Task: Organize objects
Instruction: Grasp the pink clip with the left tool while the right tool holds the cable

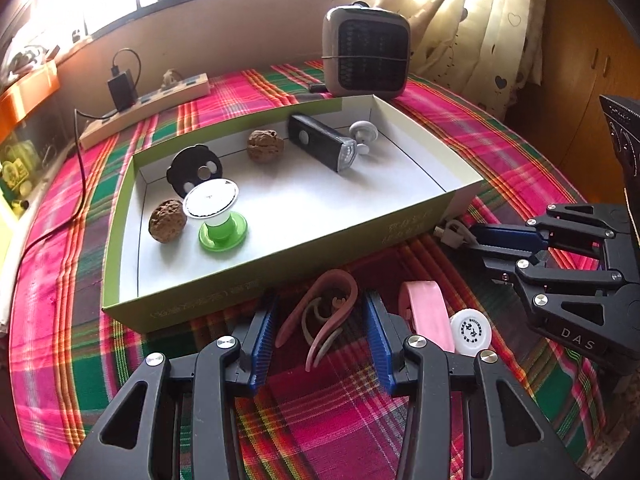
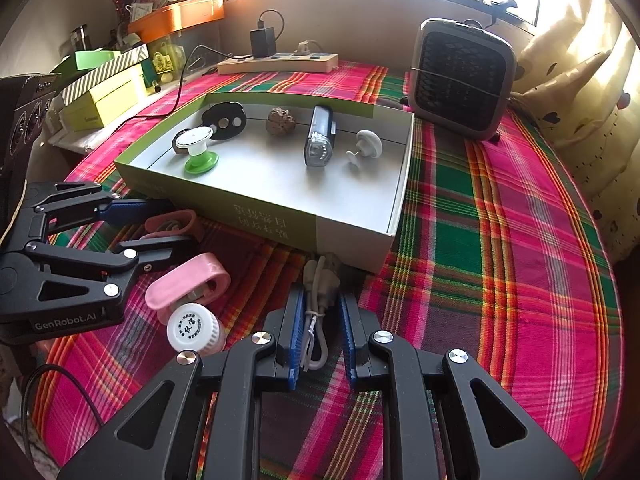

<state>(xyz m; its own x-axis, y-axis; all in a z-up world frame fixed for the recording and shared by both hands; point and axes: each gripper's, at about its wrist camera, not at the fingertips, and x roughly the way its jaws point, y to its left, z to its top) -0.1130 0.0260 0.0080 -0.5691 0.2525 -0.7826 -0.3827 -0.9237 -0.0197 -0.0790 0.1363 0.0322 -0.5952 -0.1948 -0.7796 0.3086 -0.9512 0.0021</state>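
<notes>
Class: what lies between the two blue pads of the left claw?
A dusty-pink looped strap lies on the plaid cloth between them, pads apart; the left wrist view shows it.

Six things in the box, four on the cloth beside it

In the box point(image 1: 120, 264): two walnuts point(image 1: 265, 145) point(image 1: 167, 221), one black disc point(image 1: 195, 169), one green-based spool point(image 1: 218, 216), one black torch point(image 1: 322, 143), one white knob point(image 1: 363, 133). Outside: one brownish clip point(image 1: 320, 316), one pink clip point(image 1: 427, 314), one white-capped bottle point(image 2: 196, 328), one coiled grey cable point(image 2: 318, 292).
</notes>
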